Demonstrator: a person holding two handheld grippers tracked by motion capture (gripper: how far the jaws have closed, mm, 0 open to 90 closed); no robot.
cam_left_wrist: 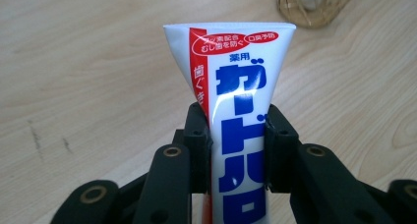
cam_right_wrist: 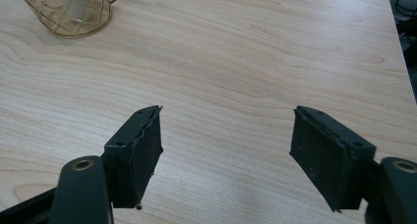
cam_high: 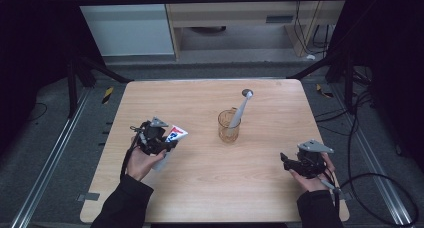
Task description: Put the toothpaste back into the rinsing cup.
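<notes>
On the pale woodgrain table [cam_high: 210,163], left gripper [cam_left_wrist: 235,135] clamping a glossy flat-crimped toothpaste tube [cam_left_wrist: 236,86], right gripper [cam_right_wrist: 226,155] jaws apart

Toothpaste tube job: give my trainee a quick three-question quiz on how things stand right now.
1. True or false: the left gripper is shut on the toothpaste tube.
2. What stands in the wire cup? A) a toothbrush B) a spoon C) nothing
3. How do the right gripper jaws stand?

Key:
1. True; both pads press the tube's sides.
2. A; the toothbrush leans out of the cup.
3. Wide open over the bare table, holding nothing.
</notes>
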